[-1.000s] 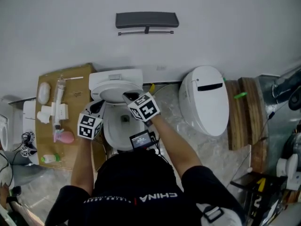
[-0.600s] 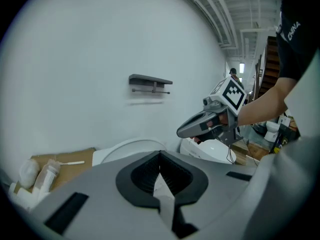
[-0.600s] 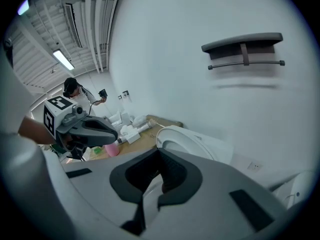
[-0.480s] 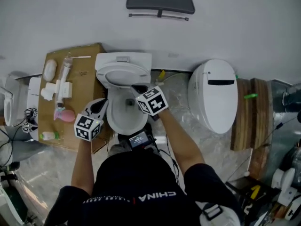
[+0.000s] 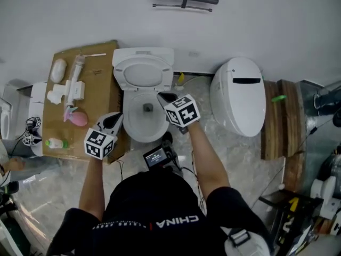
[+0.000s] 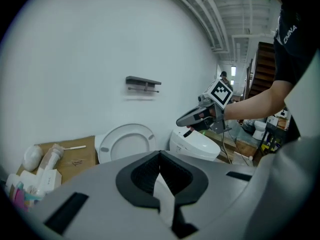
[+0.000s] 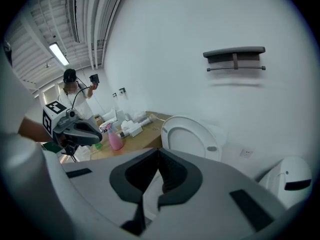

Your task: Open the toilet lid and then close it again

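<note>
Toilet lid (image 5: 143, 72) upright; right hand-held gripper (image 5: 162, 96) backed off.

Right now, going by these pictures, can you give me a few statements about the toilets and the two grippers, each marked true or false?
1. The lid is up. True.
2. The left gripper holds the lid. False: it is shut on nothing, off to the side of the bowl.
3. The second toilet is open. False: its lid is down.
4. A pink bottle is on the board. True.
5. The right gripper is shut and empty. True.
</note>
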The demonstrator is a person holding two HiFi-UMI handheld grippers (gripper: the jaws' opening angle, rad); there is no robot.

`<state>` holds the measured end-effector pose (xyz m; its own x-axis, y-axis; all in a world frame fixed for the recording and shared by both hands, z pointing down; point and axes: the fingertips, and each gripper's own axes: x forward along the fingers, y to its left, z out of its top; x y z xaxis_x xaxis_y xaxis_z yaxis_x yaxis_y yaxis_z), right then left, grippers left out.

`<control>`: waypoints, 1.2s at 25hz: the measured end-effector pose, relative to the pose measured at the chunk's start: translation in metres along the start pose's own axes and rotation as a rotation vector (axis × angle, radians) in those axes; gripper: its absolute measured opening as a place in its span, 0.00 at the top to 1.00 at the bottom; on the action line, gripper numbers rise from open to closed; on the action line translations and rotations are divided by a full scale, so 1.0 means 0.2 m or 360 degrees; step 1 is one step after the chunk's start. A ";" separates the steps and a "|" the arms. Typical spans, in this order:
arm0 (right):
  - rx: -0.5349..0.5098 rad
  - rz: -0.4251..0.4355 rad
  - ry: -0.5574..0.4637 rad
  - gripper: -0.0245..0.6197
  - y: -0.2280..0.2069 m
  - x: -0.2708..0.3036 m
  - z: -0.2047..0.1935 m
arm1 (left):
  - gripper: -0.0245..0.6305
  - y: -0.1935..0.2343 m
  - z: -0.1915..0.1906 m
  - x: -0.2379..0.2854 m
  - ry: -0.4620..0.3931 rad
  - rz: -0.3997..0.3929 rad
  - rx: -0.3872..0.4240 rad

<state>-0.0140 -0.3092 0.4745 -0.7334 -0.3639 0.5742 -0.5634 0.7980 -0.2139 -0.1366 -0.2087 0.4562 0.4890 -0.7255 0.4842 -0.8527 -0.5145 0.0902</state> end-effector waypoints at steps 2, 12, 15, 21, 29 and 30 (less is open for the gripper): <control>-0.0010 -0.0067 -0.0010 0.94 0.12 -0.04 -0.06 | 0.95 -0.05 -0.08 -0.15 -0.0028 -0.0042 0.0000; -0.0073 -0.0287 -0.0042 0.94 0.92 -0.26 -0.34 | 0.95 -0.25 -0.48 -0.82 -0.0064 -0.0138 0.0074; -0.0127 -0.0318 -0.0020 0.94 1.09 -0.33 -0.42 | 0.95 -0.33 -0.52 -0.92 -0.0081 -0.0181 0.0083; -0.0141 -0.0359 -0.0025 0.94 1.25 -0.52 -0.50 | 0.95 -0.52 -0.56 -0.98 -0.0128 -0.0254 0.0065; -0.0130 -0.0367 -0.0062 0.94 1.30 -0.74 -0.63 | 0.95 -0.79 -0.53 -0.94 -0.0114 -0.0297 0.0077; -0.0127 -0.0358 -0.0067 0.94 1.29 -0.76 -0.65 | 0.95 -0.82 -0.52 -0.92 -0.0110 -0.0283 0.0089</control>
<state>0.0026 0.0146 0.4347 -0.6089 -0.5554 0.5664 -0.6840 0.7292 -0.0202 -0.1058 0.0567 0.4426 0.6440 -0.6496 0.4040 -0.7412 -0.6606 0.1193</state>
